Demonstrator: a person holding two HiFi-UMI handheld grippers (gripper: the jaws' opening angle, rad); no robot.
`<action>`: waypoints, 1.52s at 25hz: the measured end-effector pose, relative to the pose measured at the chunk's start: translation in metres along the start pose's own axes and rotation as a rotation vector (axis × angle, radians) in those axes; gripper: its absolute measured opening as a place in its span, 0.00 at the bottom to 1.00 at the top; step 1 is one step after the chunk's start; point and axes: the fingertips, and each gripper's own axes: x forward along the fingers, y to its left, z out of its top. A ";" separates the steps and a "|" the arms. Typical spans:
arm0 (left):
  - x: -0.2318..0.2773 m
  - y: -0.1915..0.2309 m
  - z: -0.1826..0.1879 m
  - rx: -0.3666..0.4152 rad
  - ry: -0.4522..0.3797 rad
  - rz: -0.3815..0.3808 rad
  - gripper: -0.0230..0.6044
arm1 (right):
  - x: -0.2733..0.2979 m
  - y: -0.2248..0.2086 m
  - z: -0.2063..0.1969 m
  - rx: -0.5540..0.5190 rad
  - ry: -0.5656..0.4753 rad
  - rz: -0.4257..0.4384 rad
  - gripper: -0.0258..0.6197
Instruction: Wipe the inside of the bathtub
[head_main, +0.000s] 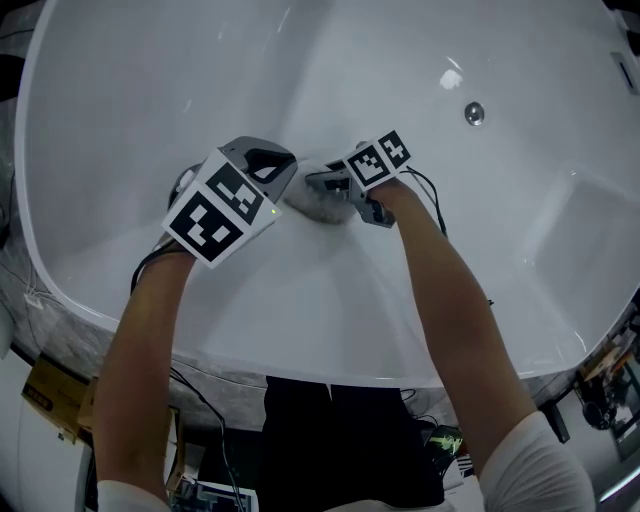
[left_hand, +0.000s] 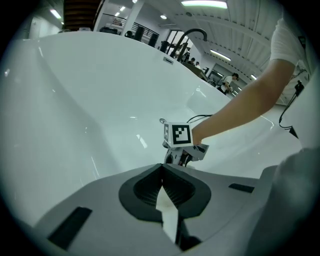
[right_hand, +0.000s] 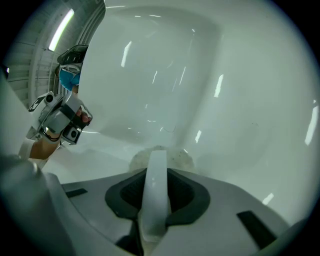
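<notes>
While its jaws clamp the white handle (right_hand: 155, 197), the right gripper (right_hand: 157, 169) presses a scrubber (right_hand: 177, 159) onto the bathtub (right_hand: 240, 75). The left gripper's (left_hand: 161, 168) jaws meet, empty.

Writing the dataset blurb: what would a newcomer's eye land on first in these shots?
The big white bathtub fills every view. Inside it, the right gripper is clamped on the white handle of a round scrubbing pad held against the tub's surface. The left gripper, jaws together, sits just beside it. A metal drain glints off to the right in the head view.
</notes>
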 end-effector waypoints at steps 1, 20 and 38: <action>0.002 -0.003 -0.003 0.024 0.015 -0.006 0.05 | -0.002 -0.002 -0.002 0.006 -0.001 -0.008 0.18; 0.036 -0.049 -0.054 0.303 0.240 -0.096 0.05 | -0.062 -0.049 -0.062 0.096 0.036 -0.029 0.18; 0.021 -0.079 -0.027 0.332 0.216 -0.090 0.05 | -0.084 0.024 -0.066 0.049 -0.019 0.110 0.18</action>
